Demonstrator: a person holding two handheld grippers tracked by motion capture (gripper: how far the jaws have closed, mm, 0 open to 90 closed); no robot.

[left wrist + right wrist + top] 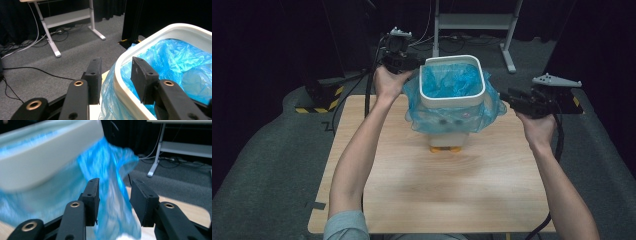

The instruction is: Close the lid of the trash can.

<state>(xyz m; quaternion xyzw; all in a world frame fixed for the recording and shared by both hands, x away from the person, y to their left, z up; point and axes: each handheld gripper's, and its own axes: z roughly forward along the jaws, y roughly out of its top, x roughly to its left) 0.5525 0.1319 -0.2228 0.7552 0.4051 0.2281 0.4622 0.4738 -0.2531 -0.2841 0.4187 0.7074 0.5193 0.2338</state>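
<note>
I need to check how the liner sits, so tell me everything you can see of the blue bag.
The blue bag is thin, crinkled, translucent plastic lining the white bin. It fills the inside and folds out over the rim, hanging as a loose skirt around the upper walls. The left gripper straddles the rim, one jaw inside against the liner, one outside. The right gripper has the overhang between its jaws at the bin's other side; contact is unclear.

White desk frame [474, 22] (cables beneath), grey carpet [267, 165]

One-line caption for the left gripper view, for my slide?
Left gripper straddles the white bin's rim over its blue bag liner.
</note>
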